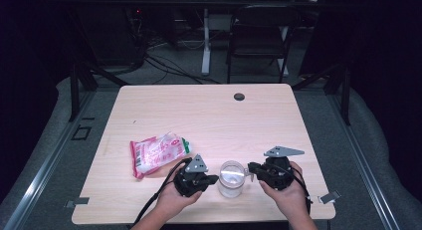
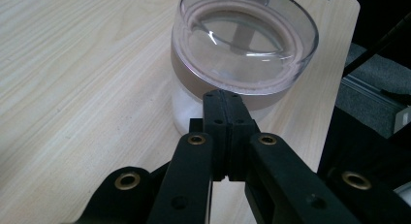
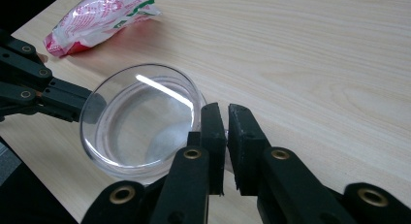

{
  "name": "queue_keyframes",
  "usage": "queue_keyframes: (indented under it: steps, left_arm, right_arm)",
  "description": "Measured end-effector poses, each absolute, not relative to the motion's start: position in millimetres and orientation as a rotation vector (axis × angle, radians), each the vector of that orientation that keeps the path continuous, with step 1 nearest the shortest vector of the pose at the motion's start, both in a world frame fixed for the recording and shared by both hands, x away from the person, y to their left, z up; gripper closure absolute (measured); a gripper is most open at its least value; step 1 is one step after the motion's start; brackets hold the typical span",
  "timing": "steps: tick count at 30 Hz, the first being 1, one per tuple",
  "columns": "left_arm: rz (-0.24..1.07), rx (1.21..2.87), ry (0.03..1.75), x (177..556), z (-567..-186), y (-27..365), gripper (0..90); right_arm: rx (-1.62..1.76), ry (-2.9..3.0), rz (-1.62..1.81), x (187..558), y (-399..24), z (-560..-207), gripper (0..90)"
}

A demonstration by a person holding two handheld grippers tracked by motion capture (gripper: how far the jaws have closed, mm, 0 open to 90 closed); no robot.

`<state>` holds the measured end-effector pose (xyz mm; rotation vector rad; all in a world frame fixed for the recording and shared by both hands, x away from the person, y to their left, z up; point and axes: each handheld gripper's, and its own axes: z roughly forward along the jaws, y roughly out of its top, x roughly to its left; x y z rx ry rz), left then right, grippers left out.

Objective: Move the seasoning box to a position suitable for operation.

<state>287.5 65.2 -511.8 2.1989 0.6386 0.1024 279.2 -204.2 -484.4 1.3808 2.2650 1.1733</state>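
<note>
A clear round jar (image 1: 230, 177) with a see-through lid stands near the table's front edge between my two grippers. My left gripper (image 1: 215, 178) is shut with nothing between its jaws. In the left gripper view its tips (image 2: 224, 94) rest against the jar (image 2: 242, 44) just under the lid's band. My right gripper (image 1: 251, 168) comes in from the jar's right side. In the right gripper view its jaws (image 3: 227, 107) stand a thin slit apart at the jar's rim (image 3: 140, 122), closed on a small clear tab that sticks out from the lid.
A red and white plastic snack bag (image 1: 158, 153) lies on the wooden table (image 1: 209, 115) left of the jar, also in the right gripper view (image 3: 97, 18). A dark cable hole (image 1: 239, 96) sits near the far edge. A black chair (image 1: 259, 36) stands beyond the table.
</note>
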Motion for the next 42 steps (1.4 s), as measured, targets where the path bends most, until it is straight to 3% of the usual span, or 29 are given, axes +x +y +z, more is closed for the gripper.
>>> queue_keyframes:
  steps: [42]
  left_arm:
    - [0.113, 2.149, 0.580, 281.0, -497.7, 60.7, 90.0]
  right_arm:
    - [1.406, 2.250, 1.197, 279.7, -208.5, -487.6, 87.0]
